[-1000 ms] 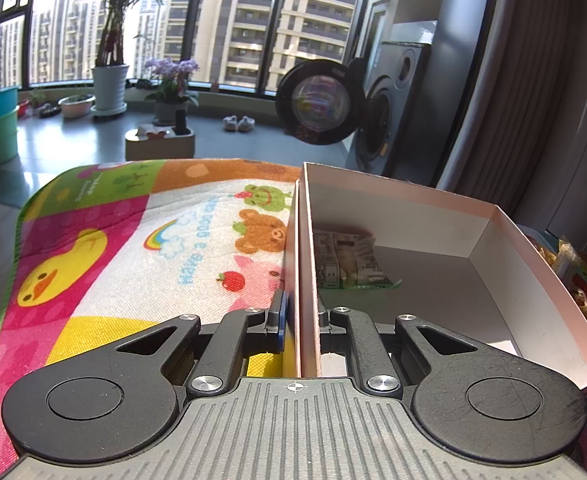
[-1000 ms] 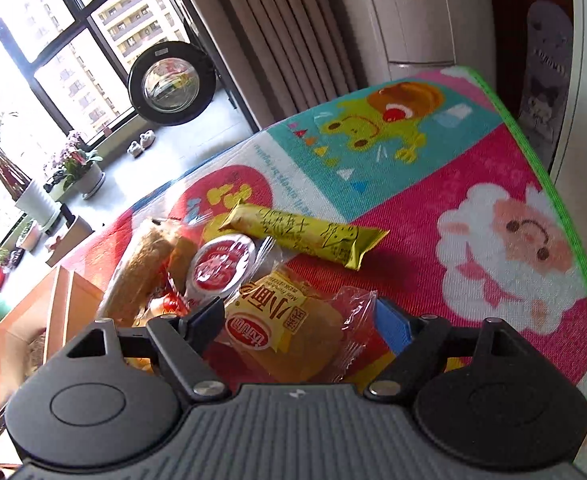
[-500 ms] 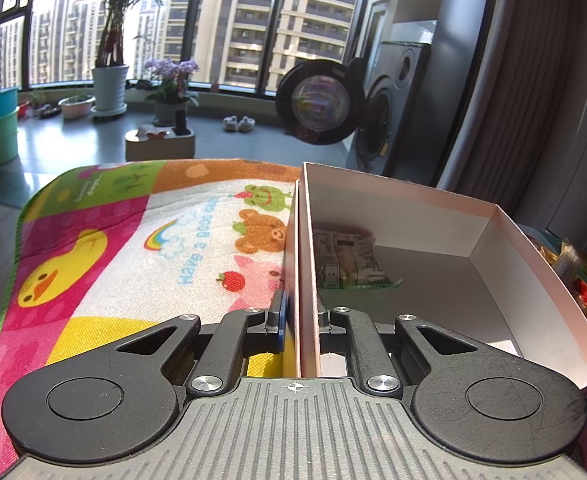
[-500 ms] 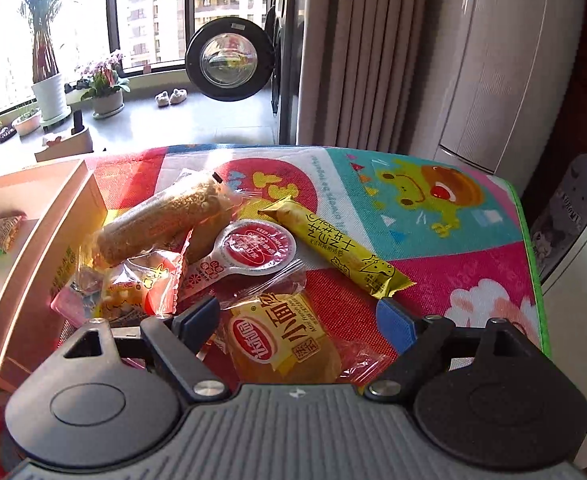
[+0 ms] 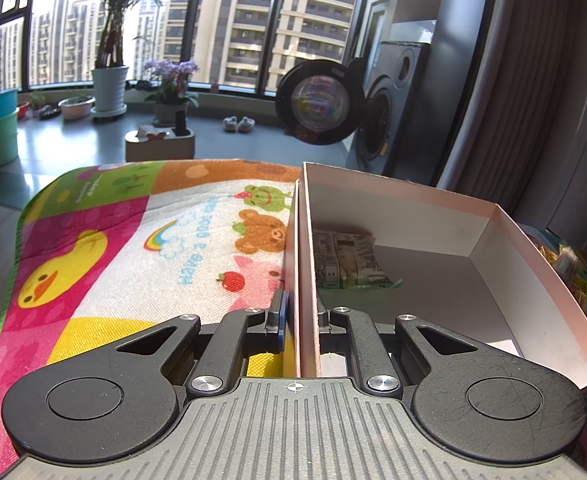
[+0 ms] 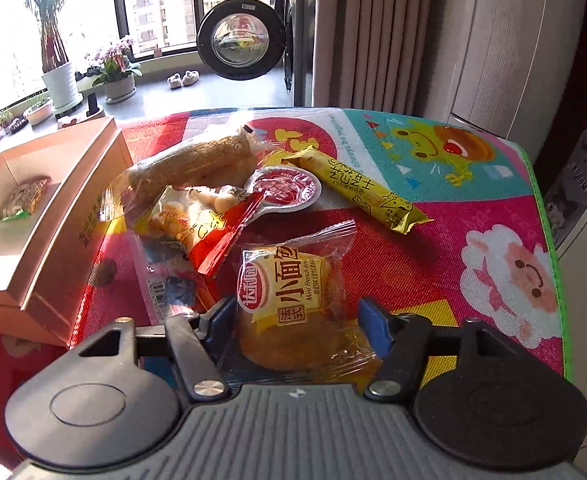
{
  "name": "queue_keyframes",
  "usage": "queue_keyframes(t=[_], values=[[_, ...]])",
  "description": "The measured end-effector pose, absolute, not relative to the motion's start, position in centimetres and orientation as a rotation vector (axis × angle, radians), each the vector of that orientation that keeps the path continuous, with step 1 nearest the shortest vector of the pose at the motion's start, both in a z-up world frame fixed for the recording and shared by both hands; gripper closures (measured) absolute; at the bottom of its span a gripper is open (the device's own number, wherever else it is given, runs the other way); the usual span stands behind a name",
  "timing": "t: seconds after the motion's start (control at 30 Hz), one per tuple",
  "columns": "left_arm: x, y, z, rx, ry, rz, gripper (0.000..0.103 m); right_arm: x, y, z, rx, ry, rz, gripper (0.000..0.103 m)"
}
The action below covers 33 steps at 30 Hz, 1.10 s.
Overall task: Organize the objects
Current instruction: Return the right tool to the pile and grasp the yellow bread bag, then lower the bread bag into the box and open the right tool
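Left gripper is seen clamped narrow on the near side wall of the pink box, one finger outside the wall, one inside — box is held steady on the play mat. One snack packet is already lying inside the box, against that same wall.

Further right, the loose snacks are heaped just beside the box: a long brown roll in clear wrap, a red-lidded cup, a red-and-clear bag, a yellow bar. Nearest the right gripper lies the mini French bread pack, sitting between the wide-spread fingers; no squeeze is visible, so it is judged not yet gripped.

Risks, as judged from here:
- Wrapper is slick & puffy — if only film is pinched, the pack could slip out on the lift.
- Bread is soft; too hard a close would crush it.
- The red-and-clear bag lies just beside the left-hand finger, so it could be snagged & dragged along.
- Box wall is thin card; a twist by the left gripper could bend it or tip the box.

Surface: a cartoon-print mat covering the counter, w/ a green edge. Room: big windows w/ high-rises outside, potted plants, a washer w/ door open, grey curtains.
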<state>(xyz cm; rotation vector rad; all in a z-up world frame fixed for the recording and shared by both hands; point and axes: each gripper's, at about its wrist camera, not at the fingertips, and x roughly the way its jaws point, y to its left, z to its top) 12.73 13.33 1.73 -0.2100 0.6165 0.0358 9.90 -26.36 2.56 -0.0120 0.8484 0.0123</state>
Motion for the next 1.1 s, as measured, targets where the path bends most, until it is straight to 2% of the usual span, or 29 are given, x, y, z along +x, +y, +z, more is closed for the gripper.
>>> queue_keyframes(t=[0.07,0.33,0.6,0.83,1.1], values=[[12.7,13.3,1.7,-0.210,0.617,0.036,0.090,9.0,-26.2,2.9,-0.003,0.866,0.005,0.043],[12.7,13.3,1.7,-0.209,0.616,0.036,0.090,2.0,-23.7,5.5,-0.060,0.874,0.001,0.044],[12.7,13.3,1.7,-0.210,0.616,0.035,0.090,-1.5,-18.4,11.6,0.010,0.859,0.223,0.044],[12.7,13.3,1.7,-0.211,0.616,0.035,0.090,1.7,-12.4,15.4,0.084,0.803,0.422,0.044],[12.7,13.4,1.6,-0.221,0.622,0.029,0.090,10.8,-8.3,11.4,0.150,0.887,0.340,0.044]])
